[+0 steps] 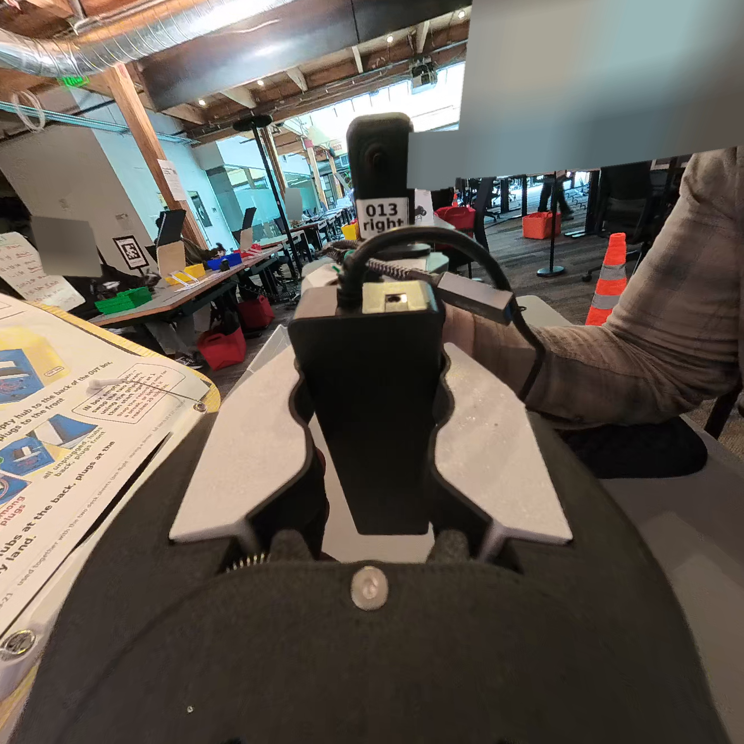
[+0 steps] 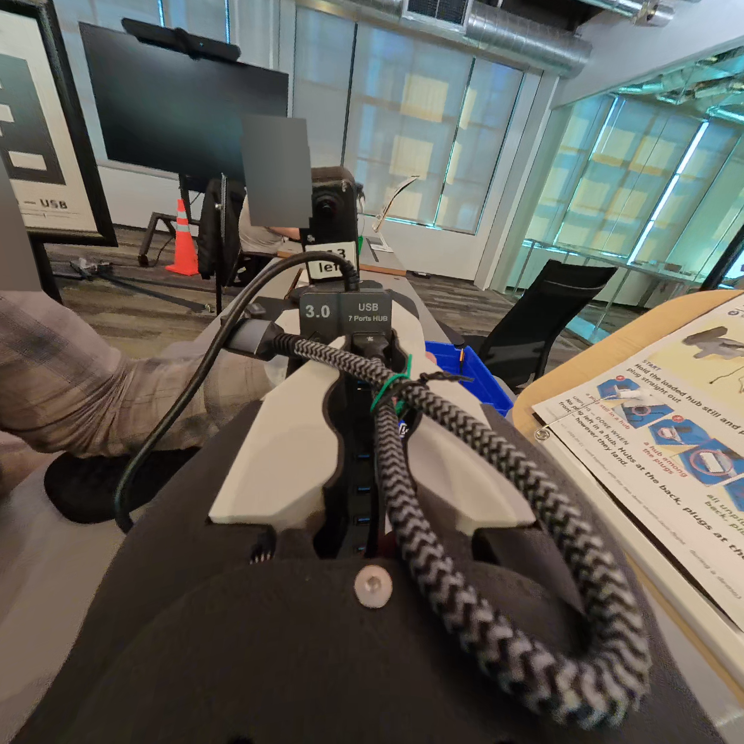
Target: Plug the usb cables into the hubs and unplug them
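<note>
My left gripper [image 1: 368, 402]: fingers clamped on hub [image 1: 368, 406]. Right gripper [image 2: 364, 439]: fingers around same hub, cannot tell whether clamped. One black plug [image 2: 368, 344] seated; braided cable [image 2: 463, 503] loose. Task midway, I judge.

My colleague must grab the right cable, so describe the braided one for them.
Find the black rectangular plastic USB hub in the middle of the right wrist view. Draped from it towards the camera lies the thick braided cable, bound by a green tie. Unlike the smooth black cable beside it, its sheath is black-and-white zigzag weave.
</note>
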Available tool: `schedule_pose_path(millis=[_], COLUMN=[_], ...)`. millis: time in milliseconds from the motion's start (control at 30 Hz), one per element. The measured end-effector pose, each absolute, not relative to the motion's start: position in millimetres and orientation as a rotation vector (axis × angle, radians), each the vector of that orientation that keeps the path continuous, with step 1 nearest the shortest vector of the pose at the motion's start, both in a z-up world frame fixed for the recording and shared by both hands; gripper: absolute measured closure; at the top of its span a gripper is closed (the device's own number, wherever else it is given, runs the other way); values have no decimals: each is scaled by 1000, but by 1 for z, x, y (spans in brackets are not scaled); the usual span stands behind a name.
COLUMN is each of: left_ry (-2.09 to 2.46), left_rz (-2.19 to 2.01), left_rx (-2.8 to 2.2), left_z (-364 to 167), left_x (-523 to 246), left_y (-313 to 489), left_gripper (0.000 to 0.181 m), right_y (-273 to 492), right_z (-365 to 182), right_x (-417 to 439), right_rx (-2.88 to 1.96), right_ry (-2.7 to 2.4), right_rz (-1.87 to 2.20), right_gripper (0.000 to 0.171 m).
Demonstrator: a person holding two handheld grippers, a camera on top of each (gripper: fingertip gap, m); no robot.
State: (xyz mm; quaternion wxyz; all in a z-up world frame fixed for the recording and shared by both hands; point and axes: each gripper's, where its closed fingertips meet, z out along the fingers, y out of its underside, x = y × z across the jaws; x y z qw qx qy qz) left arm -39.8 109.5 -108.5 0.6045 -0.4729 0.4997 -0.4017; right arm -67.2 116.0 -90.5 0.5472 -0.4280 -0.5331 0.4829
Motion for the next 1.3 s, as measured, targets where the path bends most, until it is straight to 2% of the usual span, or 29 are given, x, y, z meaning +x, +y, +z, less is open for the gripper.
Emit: schedule_pose_path(millis=[300, 367, 467, 567, 600, 833, 1000, 1167, 1300], left_ry=[1165, 1151, 1130, 1107, 1098, 1154, 1199, 1245, 1254], left_rz=[-920, -917, -939, -900, -901, -848, -798, -826, -833], left_rx=[-1063, -1053, -1033, -1050, -1064, -1128, -1163, -1186, -1207], left_z=[-106, -102, -97, -99, -99, -109, -112, -119, -123], left_x=[-34, -33, -30, -28, -30, -27, -28, -25, -27], left_y=[105, 104, 102, 110, 113, 114, 111, 107, 108], left_gripper=[121, 116, 100, 112, 113, 114, 114, 114, 114], right_y=[110, 110, 111, 110, 112, 113, 110, 105, 107], right_z=[-91, -88, -90, -89, -89, -93, -97, -99, -100], right_x=[-62, -62, -70, -76, -77, -73, -68, -71, -72], right_rx=[-998, -985, -988, -963, -965, -968, -941, -903, -899], right_ry=[-1311, -1287, -1269, -1219, -1204, -1260, -1311, -1358, -1359], right_rz=[1174, 1202, 1228, 1309, 1319, 1213, 1134, 1051, 1030], right_gripper=[157, 158, 157, 154, 158, 156, 145, 155, 156])
